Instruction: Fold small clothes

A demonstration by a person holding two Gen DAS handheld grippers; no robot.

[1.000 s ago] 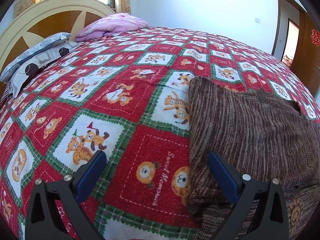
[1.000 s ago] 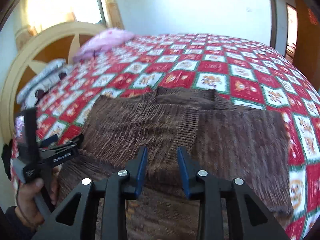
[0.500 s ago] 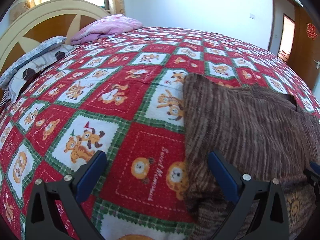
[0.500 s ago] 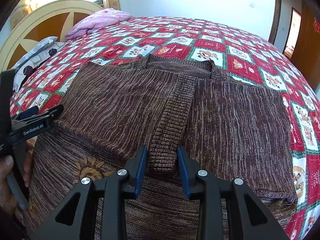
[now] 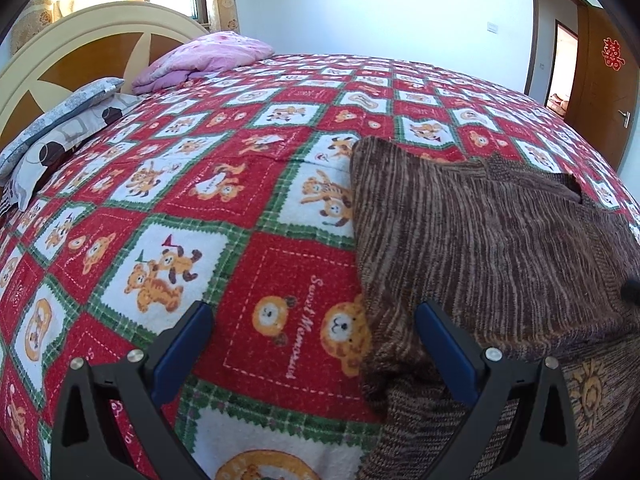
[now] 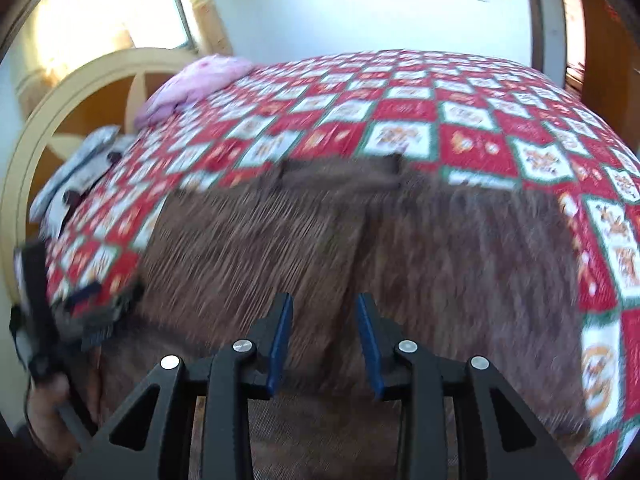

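A brown striped knit sweater [image 5: 480, 248] lies flat on the red bear-print bedspread [image 5: 256, 184], sleeves folded in over its body. In the left wrist view my left gripper [image 5: 312, 344] stands wide open at the sweater's left edge. One fingertip [image 5: 432, 332] is over the knit, the other over the bedspread, with nothing gripped. The right wrist view is motion-blurred. There my right gripper [image 6: 324, 336] hovers over the middle of the sweater [image 6: 440, 272] with a narrow gap and nothing pinched. A hand [image 6: 52, 400] holds the left gripper [image 6: 92, 304] at the left.
Patterned grey pillows [image 5: 60, 128] and a pink folded blanket [image 5: 204, 56] sit by the curved headboard [image 5: 80, 52] at the far left. A wooden door [image 5: 600, 80] stands at the right. Bare bedspread stretches left of and beyond the sweater.
The right gripper has shifted over the sweater and its view is now smeared by motion. Its gap looks the same. The left gripper has hardly moved and stays wide open.
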